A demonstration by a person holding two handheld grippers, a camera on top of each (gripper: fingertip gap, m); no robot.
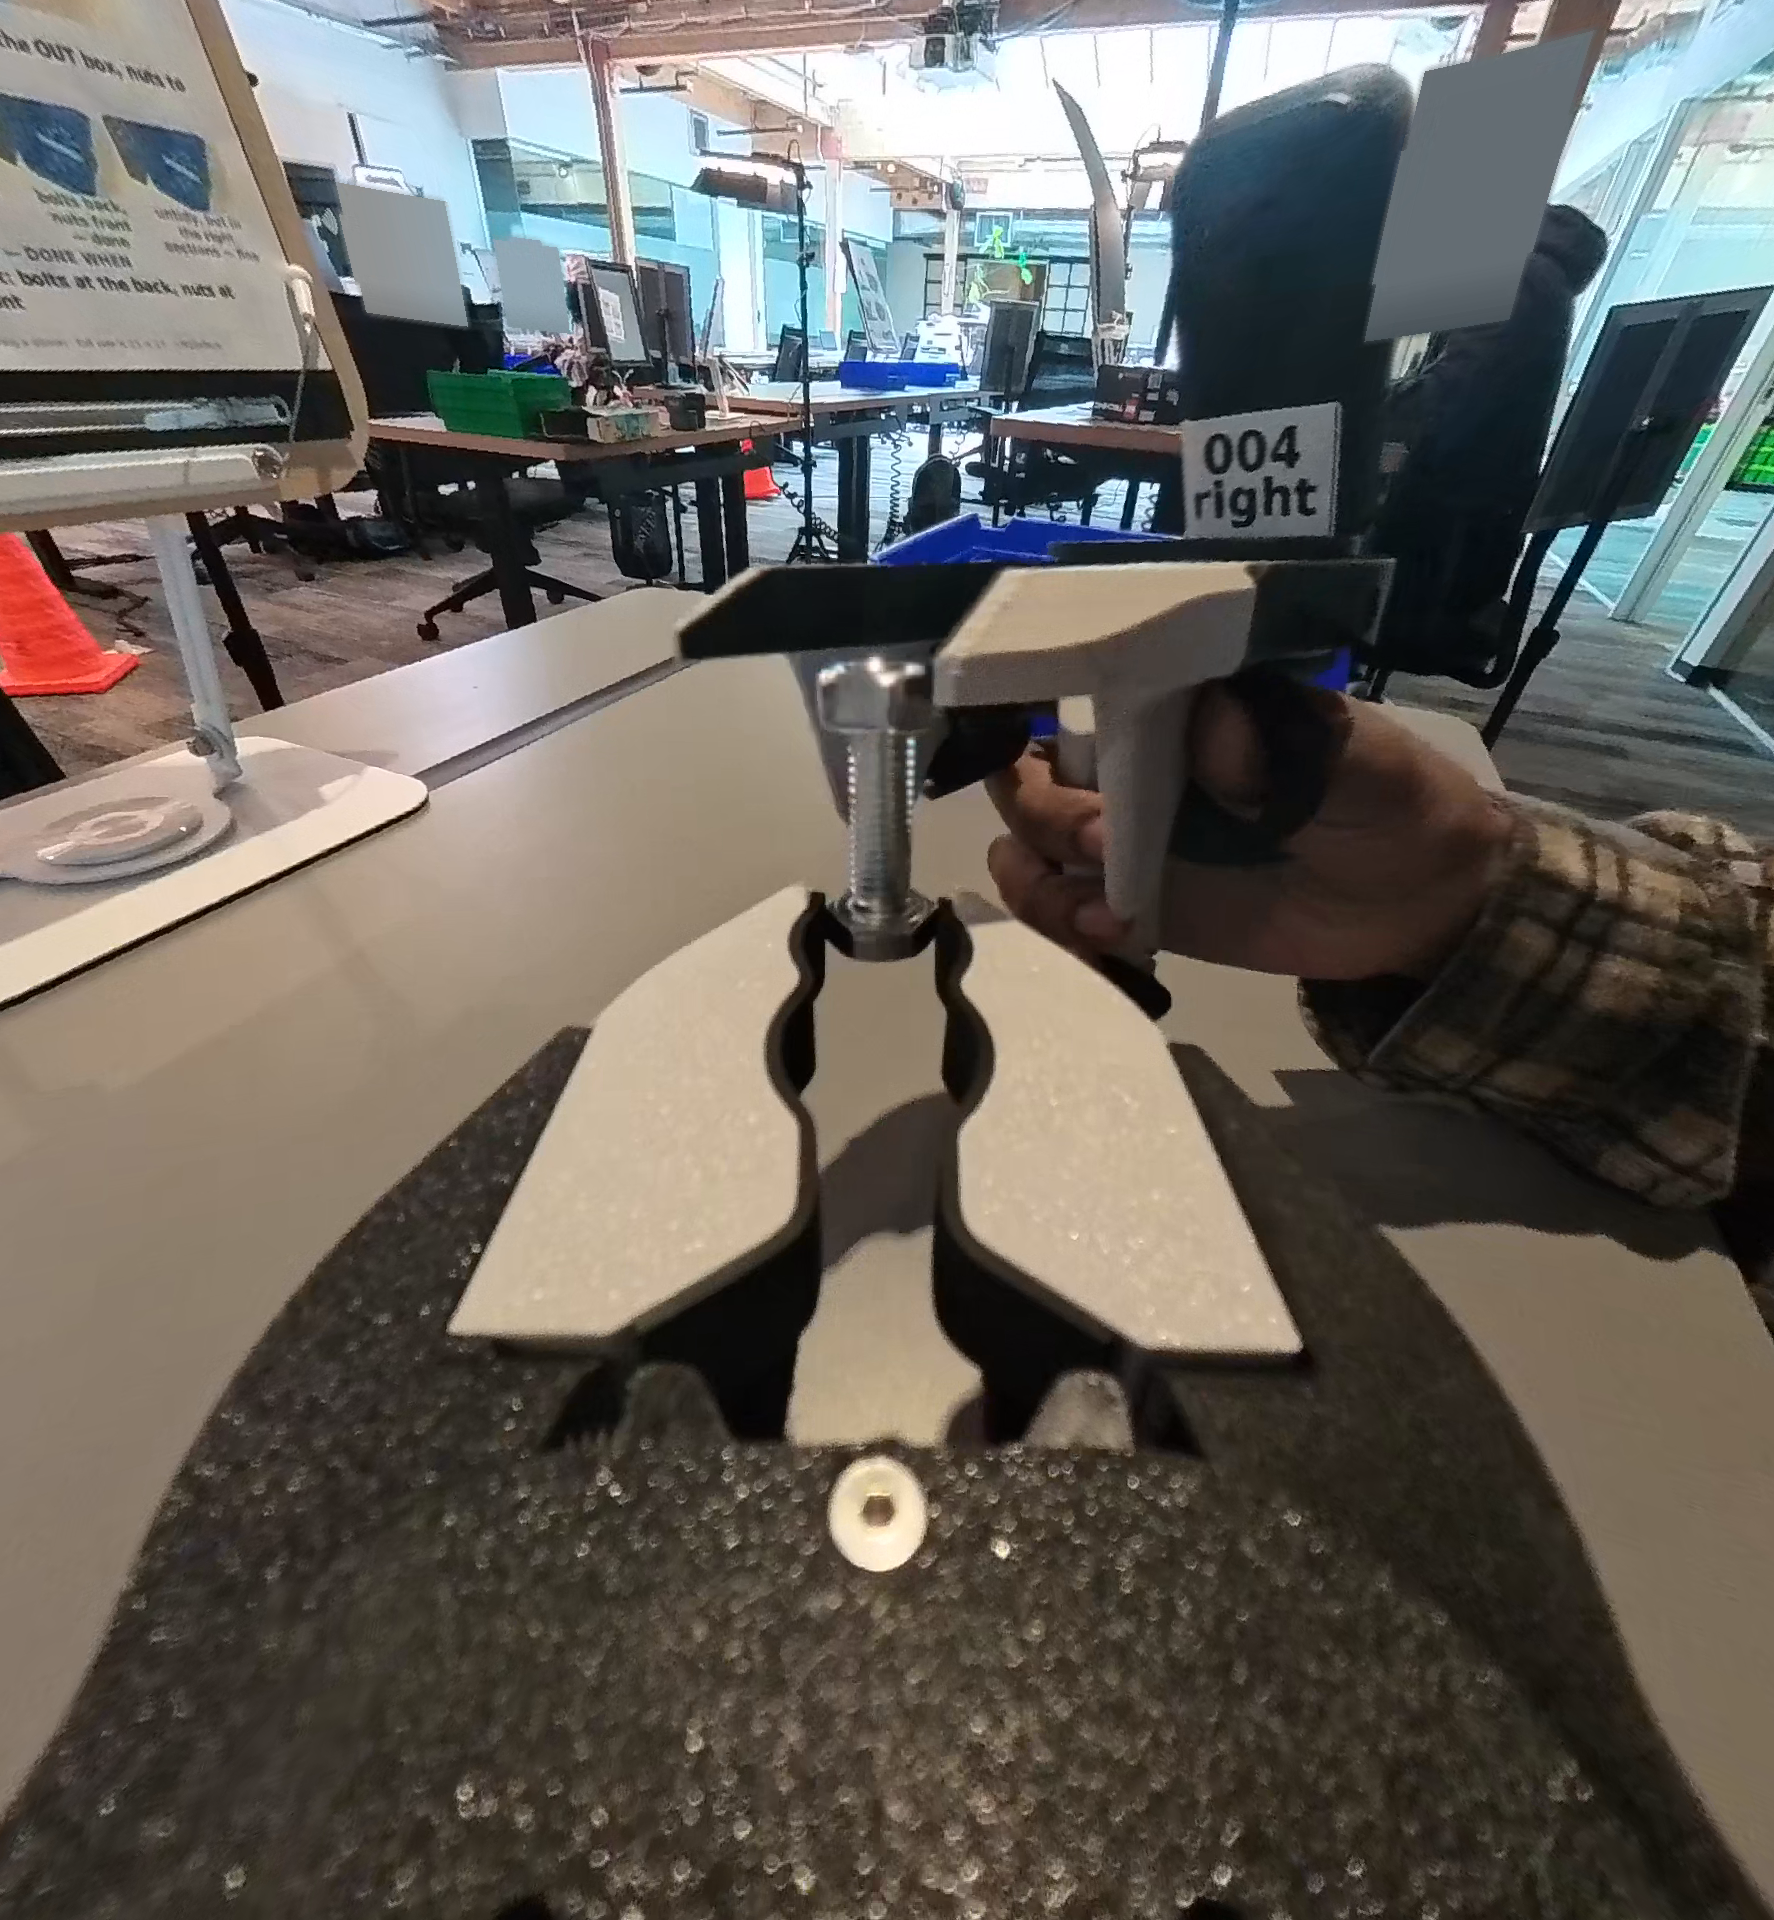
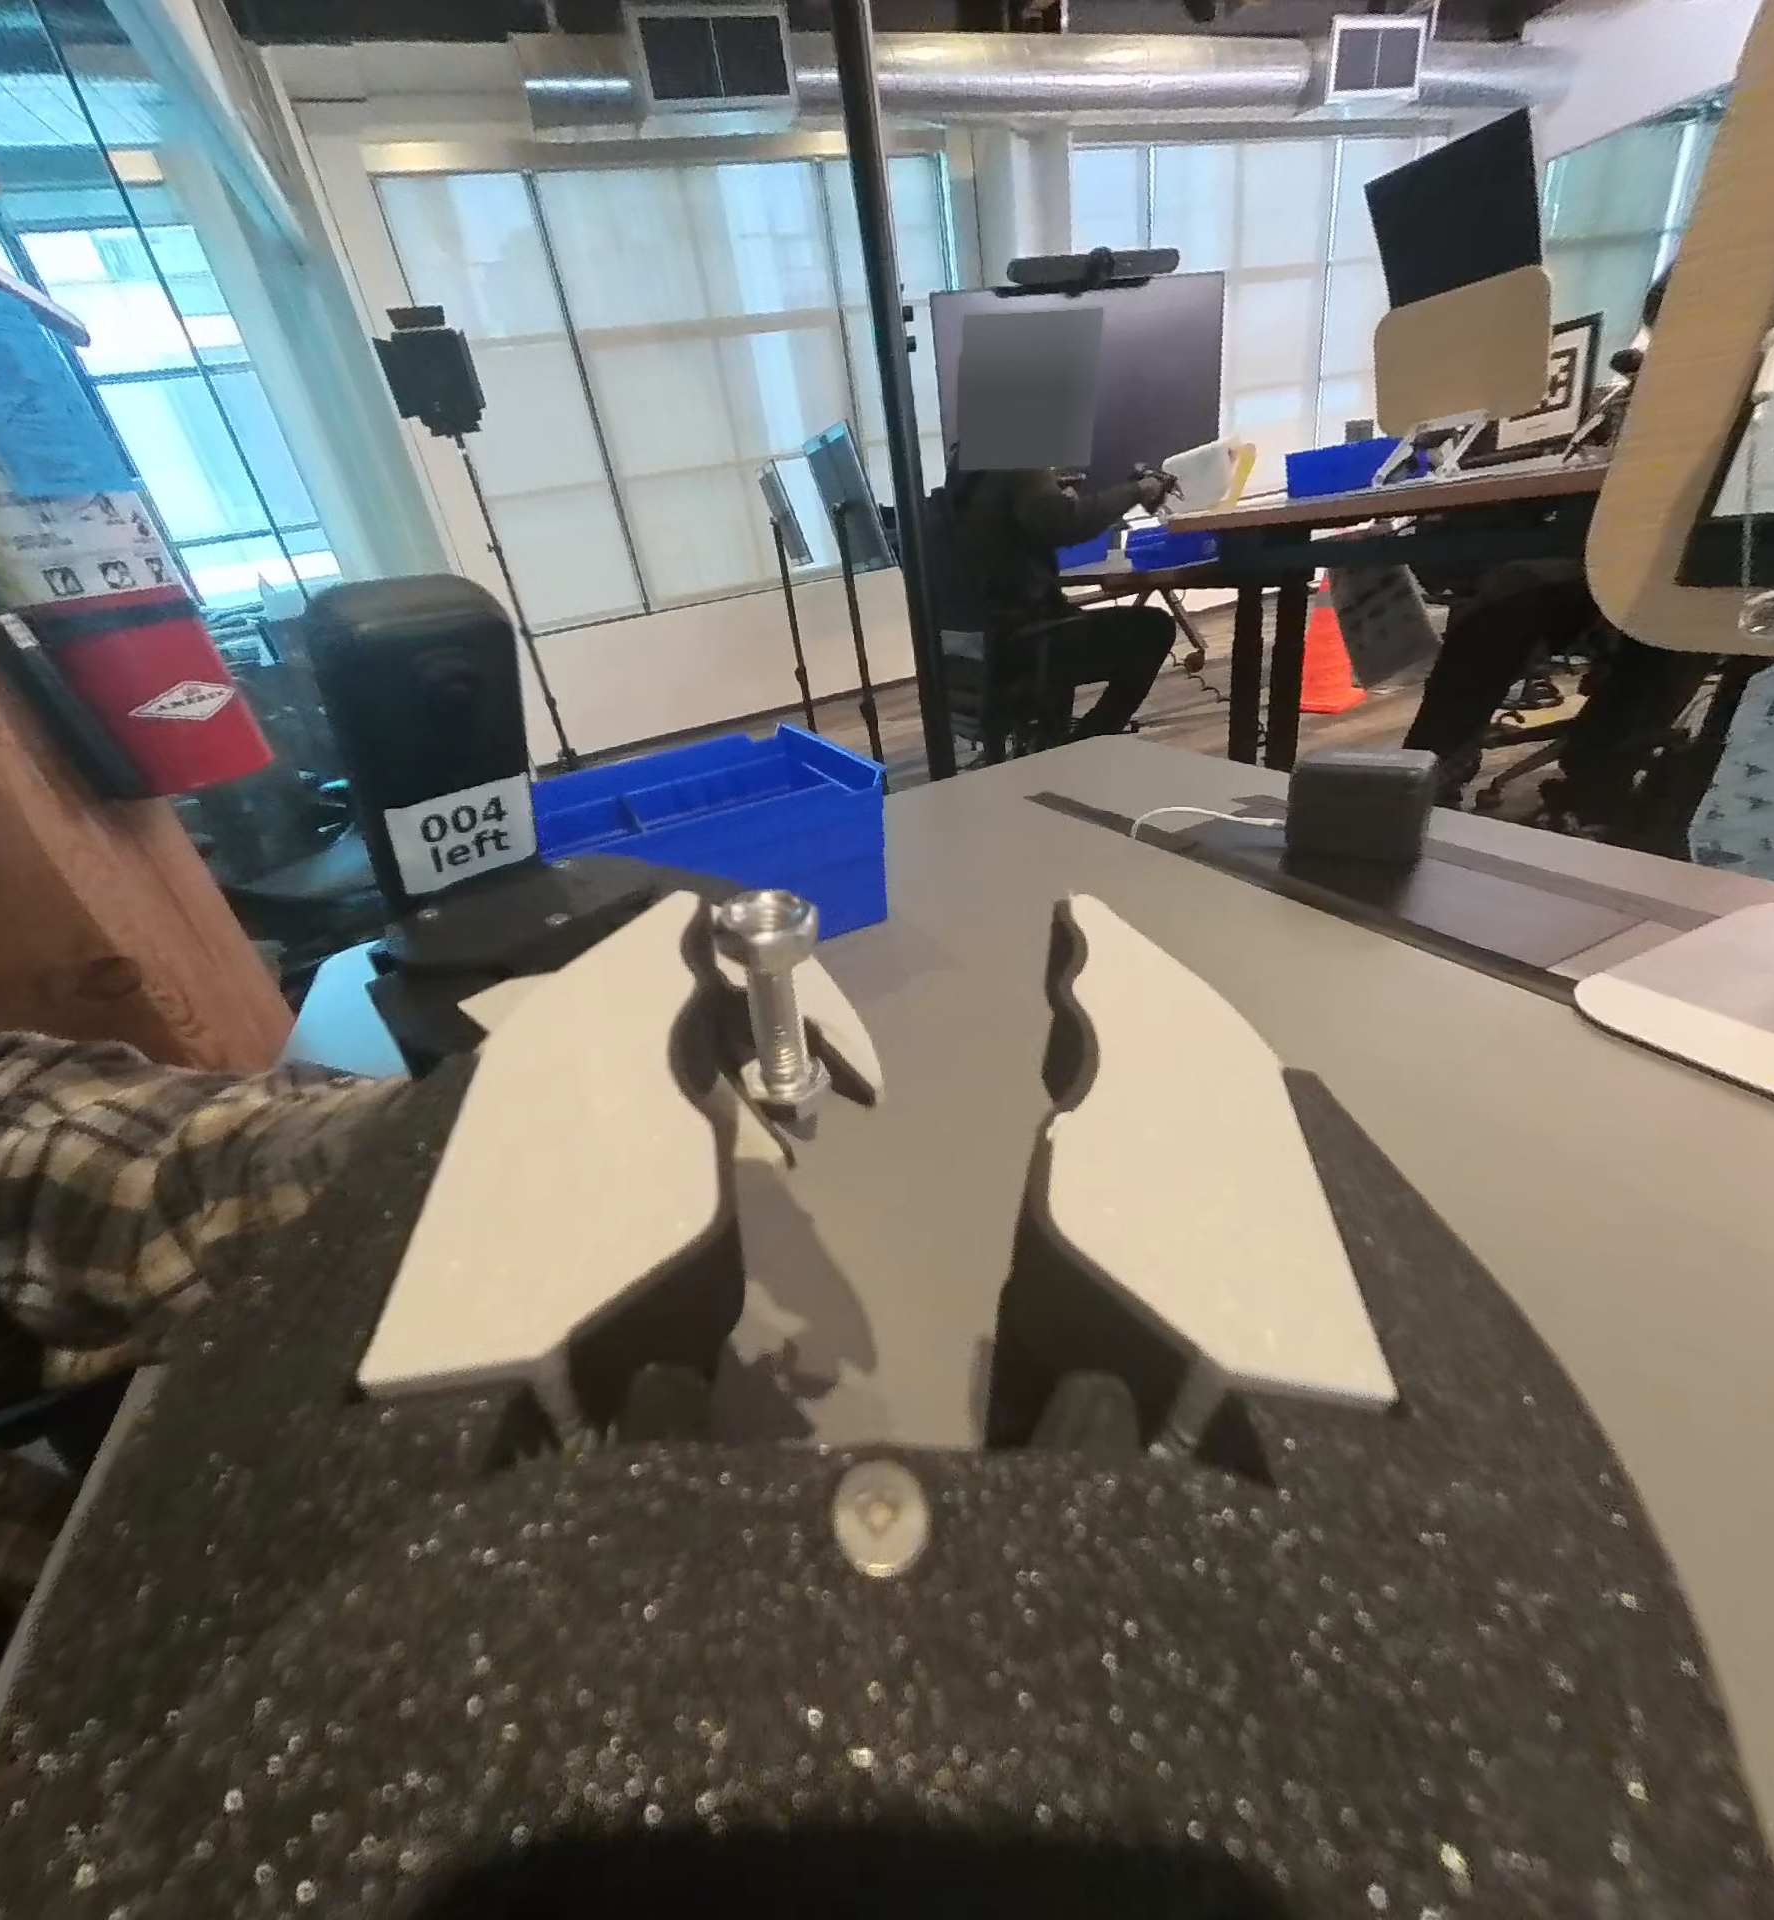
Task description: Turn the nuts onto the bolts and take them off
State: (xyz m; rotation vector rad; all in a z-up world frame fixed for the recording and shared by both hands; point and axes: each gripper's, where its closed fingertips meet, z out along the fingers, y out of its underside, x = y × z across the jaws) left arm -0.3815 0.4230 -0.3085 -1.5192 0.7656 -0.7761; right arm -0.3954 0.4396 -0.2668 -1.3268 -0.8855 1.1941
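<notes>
Above the grey surface [image 1: 363, 1039], the left gripper [image 1: 878, 925] pinches the nut [image 1: 878, 928] on the upright bolt [image 1: 878, 790] while the right gripper [image 2: 883, 997] stands open around its head, so turning likely needs those fingers closed first.

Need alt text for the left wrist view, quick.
The left gripper pinches a nut at its fingertips, with a bolt standing upright in it. The right gripper, held in a hand, is around the bolt's head, above a grey table.

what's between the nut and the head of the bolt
Only bare threaded shank: the nut, pinched in the left gripper, sits at the bottom end of the bolt, far from its head. Clearest in the left wrist view.
</notes>
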